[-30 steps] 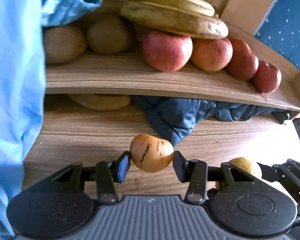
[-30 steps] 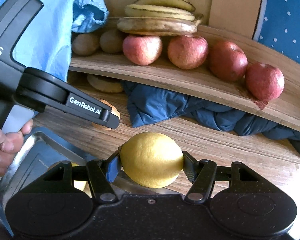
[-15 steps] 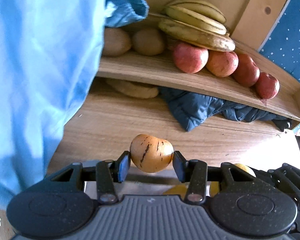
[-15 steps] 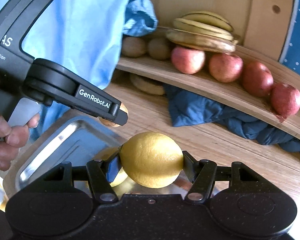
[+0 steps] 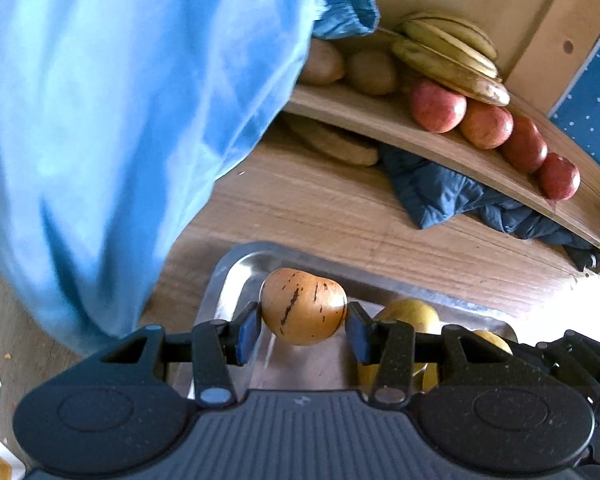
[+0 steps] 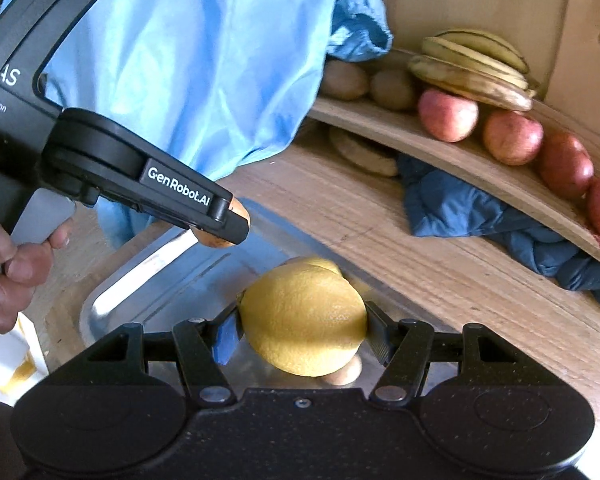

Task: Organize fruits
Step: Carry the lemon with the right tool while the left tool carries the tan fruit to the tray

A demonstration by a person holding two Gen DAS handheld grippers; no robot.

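The round orange-tan fruit with dark streaks [image 5: 303,306] sits pinched between the two pads of your left gripper [image 5: 302,327], jaws closed on its sides, and it hangs just above the near left corner of the shiny rectangular metal tray [image 5: 236,276]. The large yellow lemon [image 6: 303,319] is clamped the same way in your right gripper [image 6: 300,332], jaws closed on it, held over the tray's middle, where at least one more yellow fruit [image 5: 414,312] already lies beneath it. So you are, by my reading, in the carrying step with both hands loaded, and whether these two are going into the tray or coming out of it cannot be told from here. Beyond the tray runs the wooden table top [image 5: 340,216], then a crumpled dark blue cloth [image 5: 452,196] tucked under the curved wooden shelf [image 5: 380,120], which carries a row of red apples [image 5: 438,106], a stack of yellow bananas [image 5: 452,60] and brown kiwis [image 5: 372,72]. A light blue hanging fabric [image 5: 120,120] crowds your left side. If the tray is the target, lower each fruit until it rests before you release, and set the lemon beside the fruit below, not on it, since round fruit is likely to roll. Keep the two grippers apart; they are close together over the tray.
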